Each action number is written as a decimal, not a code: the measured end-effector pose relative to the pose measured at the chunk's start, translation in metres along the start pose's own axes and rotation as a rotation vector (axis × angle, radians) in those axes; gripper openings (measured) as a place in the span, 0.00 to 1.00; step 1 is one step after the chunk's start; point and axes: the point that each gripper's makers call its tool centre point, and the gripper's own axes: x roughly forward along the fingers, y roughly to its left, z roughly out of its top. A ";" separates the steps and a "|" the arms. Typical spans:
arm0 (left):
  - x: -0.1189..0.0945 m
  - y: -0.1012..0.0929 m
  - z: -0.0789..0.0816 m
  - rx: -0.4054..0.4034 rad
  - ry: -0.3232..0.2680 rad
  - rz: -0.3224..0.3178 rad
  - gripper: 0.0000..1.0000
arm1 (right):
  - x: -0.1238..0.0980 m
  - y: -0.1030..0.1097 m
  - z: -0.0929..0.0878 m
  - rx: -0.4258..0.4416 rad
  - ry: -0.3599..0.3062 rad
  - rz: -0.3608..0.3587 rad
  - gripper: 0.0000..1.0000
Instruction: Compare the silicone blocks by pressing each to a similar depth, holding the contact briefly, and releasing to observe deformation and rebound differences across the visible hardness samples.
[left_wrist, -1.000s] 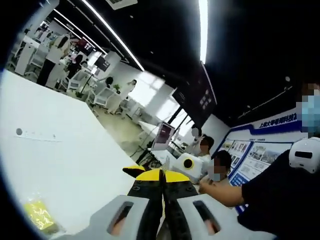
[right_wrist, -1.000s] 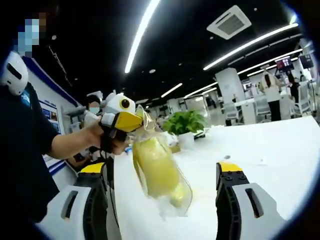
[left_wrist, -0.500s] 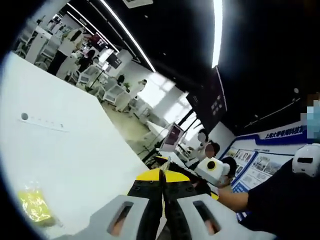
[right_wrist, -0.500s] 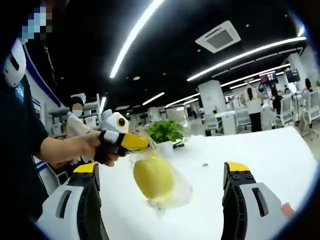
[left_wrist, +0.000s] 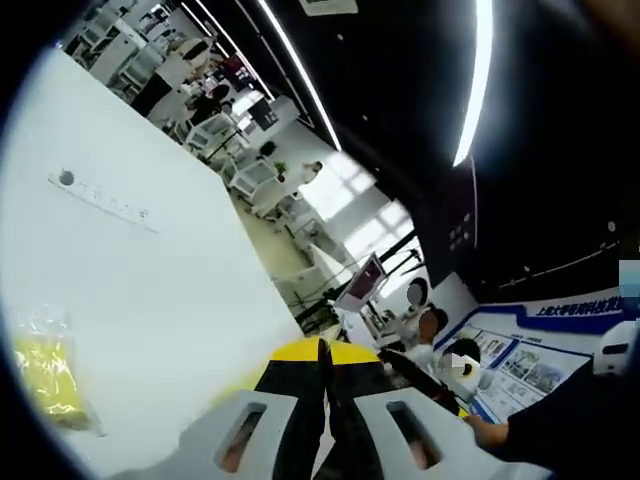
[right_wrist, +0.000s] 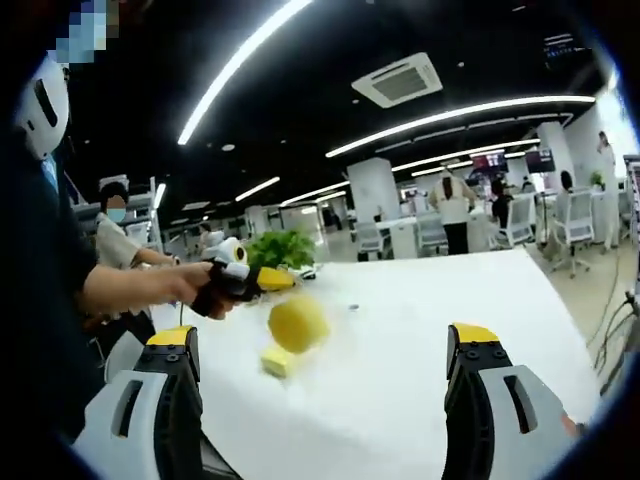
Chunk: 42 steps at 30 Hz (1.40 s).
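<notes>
Right gripper (right_wrist: 325, 400) gapes wide, empty; left gripper (right_wrist: 272, 281) clenched, yellow block (right_wrist: 298, 323) hanging, grip unclear; bag blurred.

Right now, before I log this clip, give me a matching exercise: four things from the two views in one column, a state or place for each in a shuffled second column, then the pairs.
Things:
1. left gripper
2. right gripper
3. round yellow sample
4. bagged yellow piece

States or places:
A. jaws wide apart, nothing between them
B. lying on the white table, near the left edge of the left gripper view
C. jaws closed together
D. hanging just below the yellow tips of the left gripper in the right gripper view

Pairs: 1-C, 2-A, 3-D, 4-B
</notes>
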 end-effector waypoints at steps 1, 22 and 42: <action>0.002 0.003 0.000 -0.015 -0.009 0.007 0.00 | -0.007 -0.005 -0.008 0.011 0.017 -0.037 0.96; 0.034 0.123 -0.027 -0.427 -0.242 0.246 0.00 | -0.057 -0.002 -0.027 0.041 0.078 -0.158 0.90; 0.028 0.202 -0.048 -0.001 0.022 0.512 0.00 | -0.052 0.022 -0.045 0.015 0.141 -0.116 0.85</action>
